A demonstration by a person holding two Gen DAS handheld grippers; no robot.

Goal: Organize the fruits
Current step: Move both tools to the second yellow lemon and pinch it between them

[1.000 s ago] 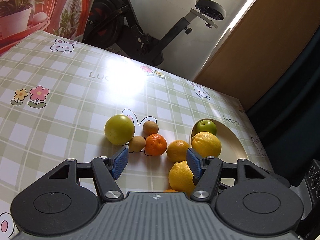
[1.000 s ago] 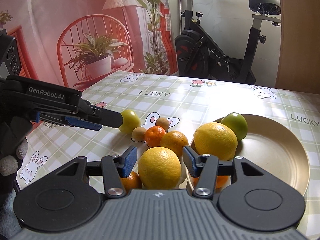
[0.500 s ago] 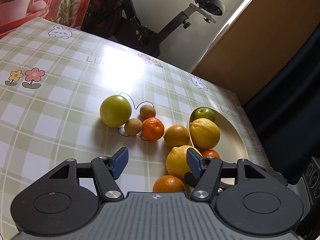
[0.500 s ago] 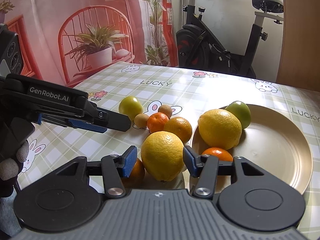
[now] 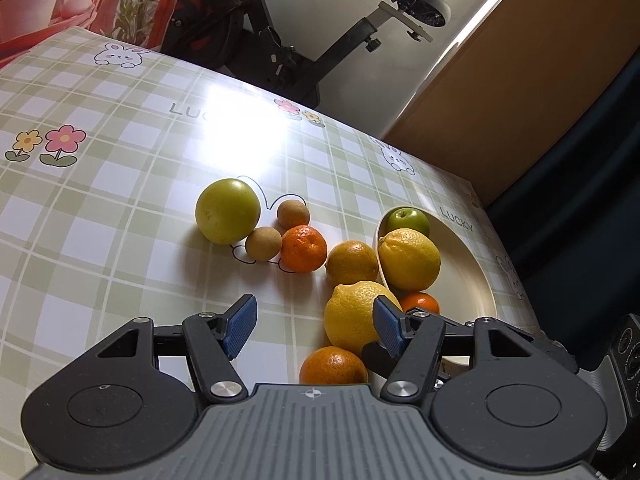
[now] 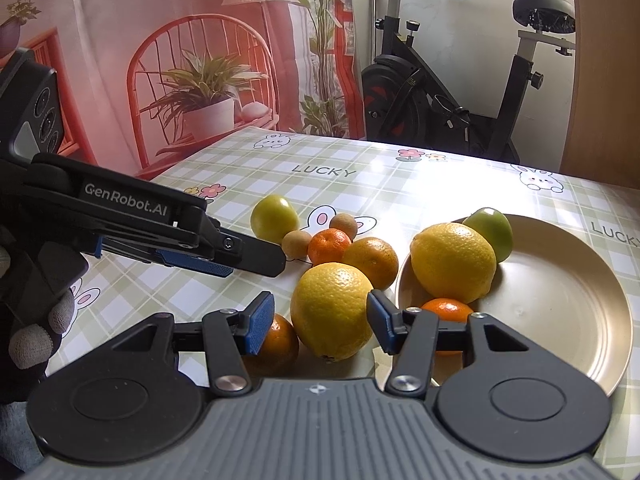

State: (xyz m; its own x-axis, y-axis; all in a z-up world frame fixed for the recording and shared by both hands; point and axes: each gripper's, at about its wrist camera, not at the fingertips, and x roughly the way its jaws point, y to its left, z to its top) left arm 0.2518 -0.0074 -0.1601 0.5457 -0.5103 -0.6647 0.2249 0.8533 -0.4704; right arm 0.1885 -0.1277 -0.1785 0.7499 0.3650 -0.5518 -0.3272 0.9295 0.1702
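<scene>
Right wrist view has the right gripper (image 6: 320, 314) spread wide around a big yellow lemon (image 6: 331, 311), its blue pads on either side of the fruit with a visible gap on each side, so it grasps nothing. That lemon sits on the checked tablecloth (image 6: 360, 184) just outside the rim of the tan plate (image 6: 560, 296), with an orange (image 6: 276, 344) tucked against its left side. On the plate lie a second lemon (image 6: 452, 262), a green apple (image 6: 490, 232) behind it and a small mandarin (image 6: 446, 310) at the near rim. Farther out on the cloth are another orange (image 6: 372, 256), a mandarin (image 6: 329, 246), two small brown fruits (image 6: 296, 243) and a yellow-green round fruit (image 6: 274, 218). The left gripper (image 5: 314, 326) is also spread wide and empty, held above the table to the left of the pile in a gloved hand (image 6: 36, 320). Beyond the table stand an exercise bike (image 6: 432, 92) and a red printed backdrop (image 6: 160, 60).
</scene>
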